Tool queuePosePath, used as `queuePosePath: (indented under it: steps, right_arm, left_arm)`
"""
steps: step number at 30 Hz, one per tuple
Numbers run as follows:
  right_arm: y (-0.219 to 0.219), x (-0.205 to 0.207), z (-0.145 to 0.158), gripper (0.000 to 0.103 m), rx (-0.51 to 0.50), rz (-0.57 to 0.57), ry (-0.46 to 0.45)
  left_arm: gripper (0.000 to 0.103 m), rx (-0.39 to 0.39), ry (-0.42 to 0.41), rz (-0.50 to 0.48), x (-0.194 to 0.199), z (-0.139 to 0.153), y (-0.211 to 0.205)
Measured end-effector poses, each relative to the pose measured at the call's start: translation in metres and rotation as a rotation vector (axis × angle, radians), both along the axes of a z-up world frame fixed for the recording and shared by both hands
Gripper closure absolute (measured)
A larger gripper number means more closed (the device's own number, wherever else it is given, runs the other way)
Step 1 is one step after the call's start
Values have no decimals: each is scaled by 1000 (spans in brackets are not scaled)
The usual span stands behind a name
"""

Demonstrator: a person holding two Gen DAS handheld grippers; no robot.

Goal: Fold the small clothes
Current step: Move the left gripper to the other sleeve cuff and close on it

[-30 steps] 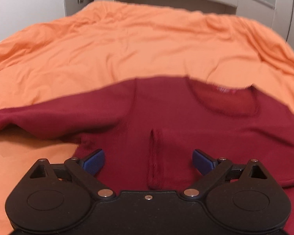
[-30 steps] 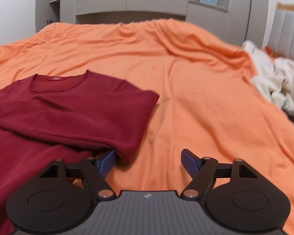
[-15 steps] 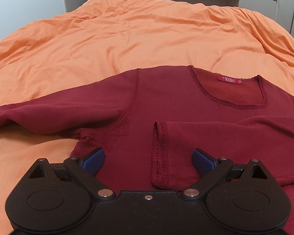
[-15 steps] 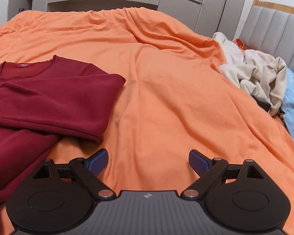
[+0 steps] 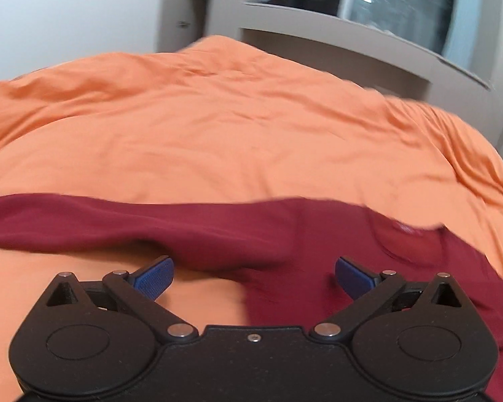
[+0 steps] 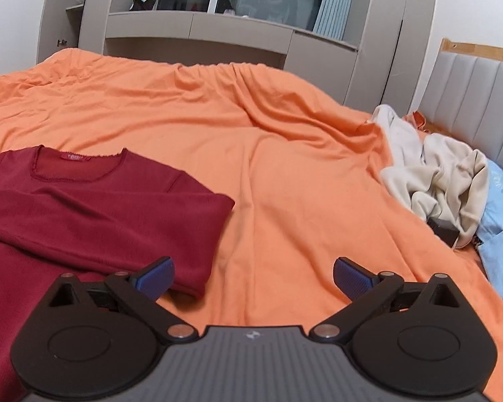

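A dark red long-sleeved shirt (image 6: 94,201) lies flat on the orange bedspread (image 6: 285,174), its right sleeve folded across the chest. In the left wrist view the shirt (image 5: 285,244) is blurred; its left sleeve (image 5: 67,224) stretches out to the left. My left gripper (image 5: 253,276) is open and empty, just above the shirt's left armpit area. My right gripper (image 6: 253,276) is open and empty, over the bedspread beside the shirt's folded right edge.
A pile of beige clothes (image 6: 436,174) and a light blue garment (image 6: 499,227) lie at the right by the padded headboard (image 6: 476,100). Grey cabinets (image 6: 234,33) stand beyond the bed's far edge.
My left gripper has shifted left, from over the folded sleeve cuff to the shirt's left armpit, and tilted up. My right gripper has drawn back from the shirt's right edge.
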State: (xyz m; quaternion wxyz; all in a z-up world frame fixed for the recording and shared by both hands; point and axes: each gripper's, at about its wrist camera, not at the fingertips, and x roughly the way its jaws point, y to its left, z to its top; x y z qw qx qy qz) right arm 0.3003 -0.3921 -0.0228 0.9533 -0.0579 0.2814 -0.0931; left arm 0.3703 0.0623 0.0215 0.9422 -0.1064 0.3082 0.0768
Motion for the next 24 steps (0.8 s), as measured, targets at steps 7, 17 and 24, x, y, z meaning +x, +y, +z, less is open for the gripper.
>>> queuePosePath:
  steps: [7, 17, 24]
  right_arm:
    - [2, -13, 10, 0, 119, 40, -143]
    - [30, -16, 17, 0, 153, 147, -253]
    - [40, -11, 6, 0, 147, 170, -210]
  left_arm:
    - [1, -78, 48, 218, -24, 3, 110]
    - [1, -290, 28, 389, -48, -17, 207]
    - [22, -526, -129, 582, -45, -33, 241]
